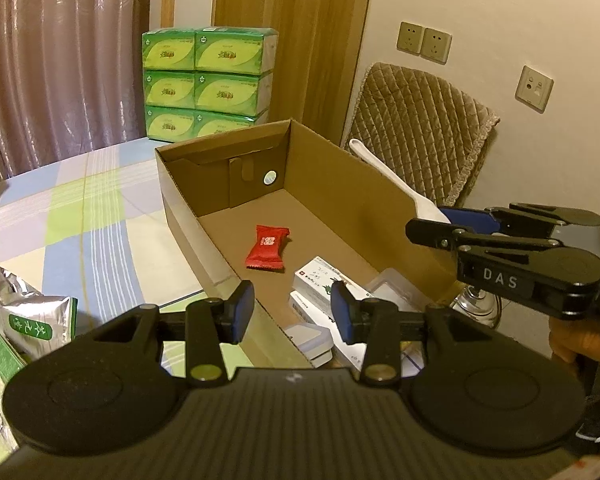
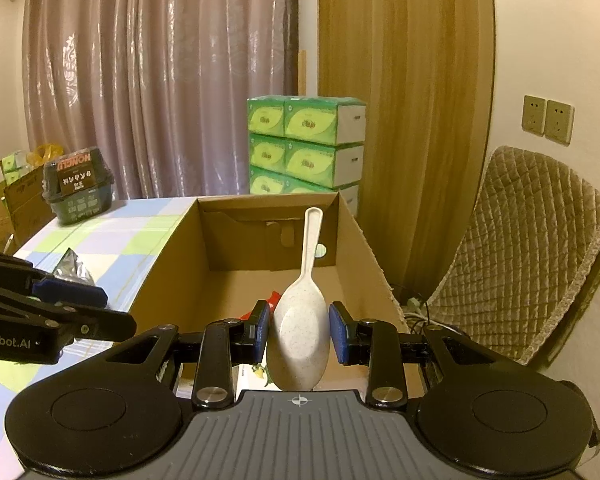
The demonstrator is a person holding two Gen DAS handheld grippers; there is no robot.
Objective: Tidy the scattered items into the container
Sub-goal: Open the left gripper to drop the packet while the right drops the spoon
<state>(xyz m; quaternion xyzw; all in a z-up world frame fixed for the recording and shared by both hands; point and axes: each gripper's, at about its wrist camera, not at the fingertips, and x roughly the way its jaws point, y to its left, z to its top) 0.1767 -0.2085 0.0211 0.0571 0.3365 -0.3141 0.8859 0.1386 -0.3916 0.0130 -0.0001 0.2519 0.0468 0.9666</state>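
The right gripper [image 2: 299, 330] has its jaws closed on the bowl of a white speckled rice paddle [image 2: 302, 320], handle pointing away over the open cardboard box [image 2: 172, 264]. The left gripper [image 2: 88, 300] reaches in beside it, above the checked counter [image 2: 112, 236]. Green tissue packs [image 2: 306, 148] stand stacked behind.

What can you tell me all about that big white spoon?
The white spoon looks like speckled plastic, a rice scoop with a wide oval bowl and a long flat handle rounded at its tip. The right tongs squeeze the bowl between blue pads, so the handle points away and upward. It hangs above the open cardboard box, near its front end. Only the pads seem to touch it.
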